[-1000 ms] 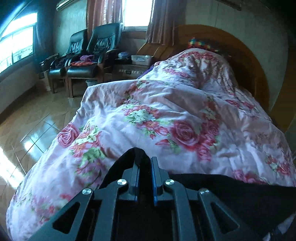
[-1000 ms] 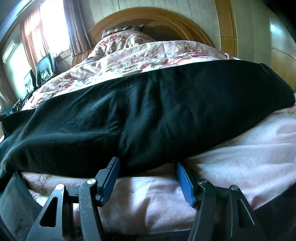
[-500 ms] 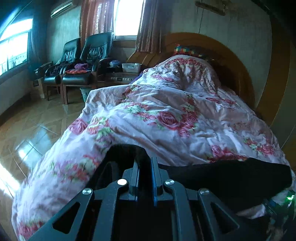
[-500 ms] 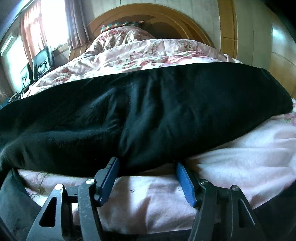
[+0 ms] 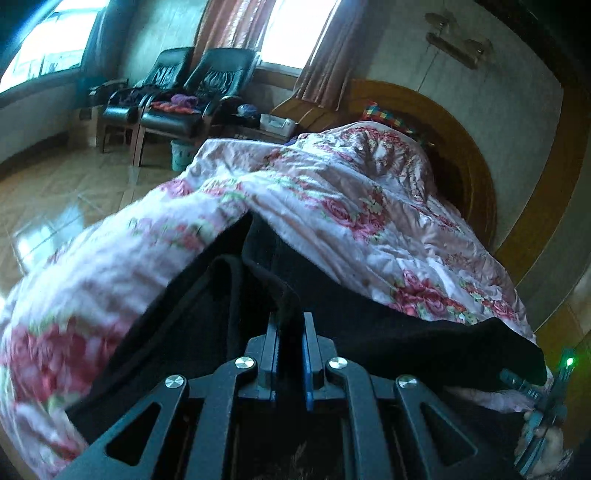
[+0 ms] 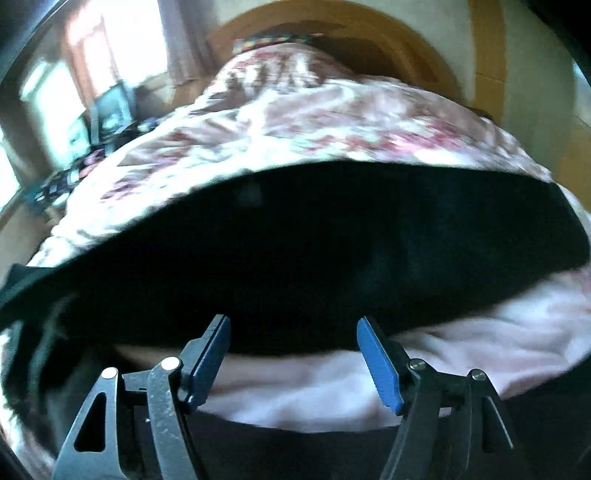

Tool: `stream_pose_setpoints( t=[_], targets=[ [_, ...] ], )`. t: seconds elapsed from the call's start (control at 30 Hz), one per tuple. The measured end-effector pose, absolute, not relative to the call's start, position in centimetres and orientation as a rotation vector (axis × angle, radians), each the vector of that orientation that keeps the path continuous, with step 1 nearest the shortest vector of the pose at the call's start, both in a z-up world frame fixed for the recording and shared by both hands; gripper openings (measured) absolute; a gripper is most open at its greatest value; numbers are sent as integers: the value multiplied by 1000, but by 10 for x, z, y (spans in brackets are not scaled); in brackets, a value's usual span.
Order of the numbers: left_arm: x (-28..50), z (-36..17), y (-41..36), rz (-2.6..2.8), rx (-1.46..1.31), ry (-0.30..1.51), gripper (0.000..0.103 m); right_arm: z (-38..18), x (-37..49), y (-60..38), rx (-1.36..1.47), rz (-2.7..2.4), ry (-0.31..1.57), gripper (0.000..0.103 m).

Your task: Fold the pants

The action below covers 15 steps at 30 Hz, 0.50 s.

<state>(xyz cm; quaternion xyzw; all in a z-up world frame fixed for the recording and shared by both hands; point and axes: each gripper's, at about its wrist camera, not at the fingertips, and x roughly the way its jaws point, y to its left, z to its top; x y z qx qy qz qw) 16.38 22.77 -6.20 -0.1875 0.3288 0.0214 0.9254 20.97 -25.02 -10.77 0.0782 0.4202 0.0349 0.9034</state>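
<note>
- Black pants (image 5: 369, 325) lay across the near part of a bed, on a pink floral quilt (image 5: 332, 206); seen from the left wrist, the cloth ran from the lower left to a rounded end at the right edge.
- Left gripper (image 5: 290, 325) was clamped on a raised fold of the pants, its blue-lined fingers (image 5: 308, 354) almost together with black cloth pinched between them and standing up in a ridge just ahead of the tips.
- Right gripper (image 6: 293, 325) had wide jaws that had just been opening; the near edge of the pants (image 6: 314, 258) showed in the gap, and its blue pads (image 6: 380, 365) did not appear to press on the cloth.
- Pale pink quilt surface (image 6: 351, 387) showed beneath the near edge of the pants, between and below the right gripper's fingers.
- Right wrist view was blurred, so finer detail of the cloth there could not be told.
- Curved wooden headboard (image 5: 476, 177) stood at the far end of the bed, with a multicoloured checked pillow (image 5: 384, 116) just before it.
- Two black armchairs (image 5: 184, 96) stood side by side beyond the bed on a glossy wooden floor (image 5: 66, 199), under curtained windows (image 5: 295, 33).
- Part of the other gripper, with a small green light (image 5: 569, 362), showed at the right edge of the left wrist view.
</note>
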Motion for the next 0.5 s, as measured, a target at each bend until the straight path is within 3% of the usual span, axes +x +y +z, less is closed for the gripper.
stream_pose_setpoints(
  t=[0.17,0.5],
  targets=[
    [146,-76,220,58,-371,675,9,-85,224,-222,249,166,879,84],
    [119,-83,215,29,-405,651,9,-83,285,-205,489,85,923,85]
  ],
)
